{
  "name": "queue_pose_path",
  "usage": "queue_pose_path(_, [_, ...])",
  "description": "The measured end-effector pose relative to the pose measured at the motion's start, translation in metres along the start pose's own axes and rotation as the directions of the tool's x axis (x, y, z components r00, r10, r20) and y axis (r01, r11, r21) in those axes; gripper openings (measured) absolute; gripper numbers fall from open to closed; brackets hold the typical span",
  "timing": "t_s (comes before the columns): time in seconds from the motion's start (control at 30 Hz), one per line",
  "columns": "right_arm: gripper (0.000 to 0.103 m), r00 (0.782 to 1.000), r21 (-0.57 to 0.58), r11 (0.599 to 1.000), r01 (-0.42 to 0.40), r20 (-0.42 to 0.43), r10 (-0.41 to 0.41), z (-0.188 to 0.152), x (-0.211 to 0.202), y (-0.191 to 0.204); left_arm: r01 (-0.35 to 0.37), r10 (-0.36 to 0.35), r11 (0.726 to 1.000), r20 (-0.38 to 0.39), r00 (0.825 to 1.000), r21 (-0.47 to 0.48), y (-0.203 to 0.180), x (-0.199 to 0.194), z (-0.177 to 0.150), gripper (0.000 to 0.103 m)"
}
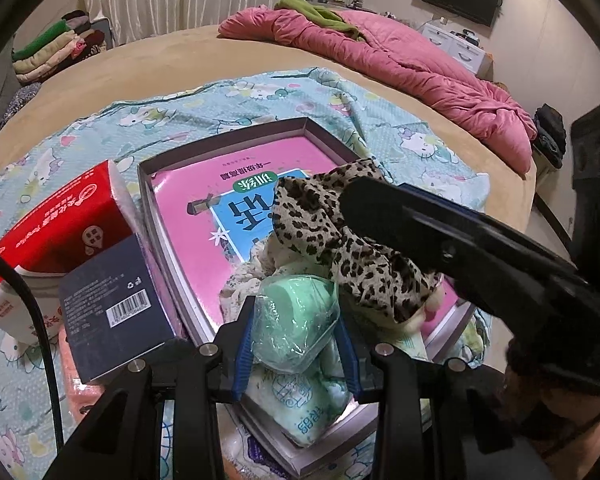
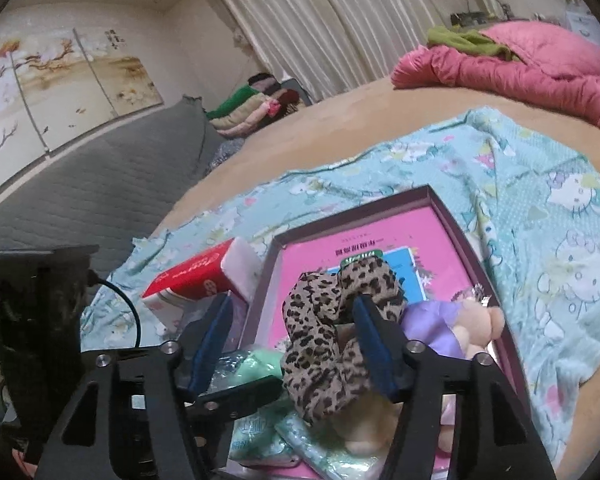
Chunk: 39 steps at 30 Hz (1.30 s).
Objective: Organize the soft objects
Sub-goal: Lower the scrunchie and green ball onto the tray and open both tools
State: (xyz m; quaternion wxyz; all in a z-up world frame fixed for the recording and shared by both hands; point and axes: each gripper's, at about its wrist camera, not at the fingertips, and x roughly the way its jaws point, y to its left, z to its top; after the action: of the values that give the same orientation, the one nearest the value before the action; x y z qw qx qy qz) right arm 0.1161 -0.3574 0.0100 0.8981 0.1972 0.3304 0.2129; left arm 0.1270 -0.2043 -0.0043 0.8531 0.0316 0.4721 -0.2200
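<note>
Bed's covered with a cartoon sheet (image 1: 228, 120), and your box (image 1: 236, 144) sits on it. Your left tongs (image 1: 296, 334) are clamped on a green pack (image 1: 296, 312) over the box. Right tongs (image 2: 296, 344) are spread wide, nothing gripped, with the leopard scrunchie (image 2: 320, 320) draped loose between them.

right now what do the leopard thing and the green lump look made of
Leopard-print scrunchie: thin woven fabric, matte, gathered into soft ruffles. Green lump: seemingly something soft wrapped in clear plastic film, judging by its glossy, crinkled highlights; the contents are unclear.
</note>
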Motion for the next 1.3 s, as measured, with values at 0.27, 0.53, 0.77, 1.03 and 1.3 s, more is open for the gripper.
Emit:
queue_pose_path(0.27, [0.068,0.997,0.025,0.998,0.066,0.026,-0.066,0.0,-0.008,-0.01,-0.006,0.005,1.0,-0.026,1.0,-0.01,0.002,0.014,0.004,0.037])
queue_pose_path(0.53, [0.077,0.982,-0.001,0.983,0.183,0.054,-0.182,0.0,-0.015,-0.013,0.001,-0.002,1.0,-0.028,1.0,-0.019,0.004,0.018,0.005,0.039])
queue_pose_path(0.77, [0.077,0.974,0.003,0.976,0.22,0.056,-0.22,-0.001,-0.018,-0.017,0.028,-0.029,0.998,-0.021,0.999,-0.051,0.007,0.015,0.008,0.042])
queue_pose_path(1.03, [0.078,0.966,0.0,0.971,0.239,0.101,-0.238,0.001,-0.028,-0.013,0.055,-0.056,0.997,-0.009,0.998,-0.058,0.006,0.006,0.008,0.056])
queue_pose_path(1.3, [0.078,0.959,-0.006,0.967,0.253,0.132,-0.25,0.004,-0.036,-0.007,0.06,-0.06,0.996,0.01,0.998,-0.064,0.01,-0.006,0.006,0.061])
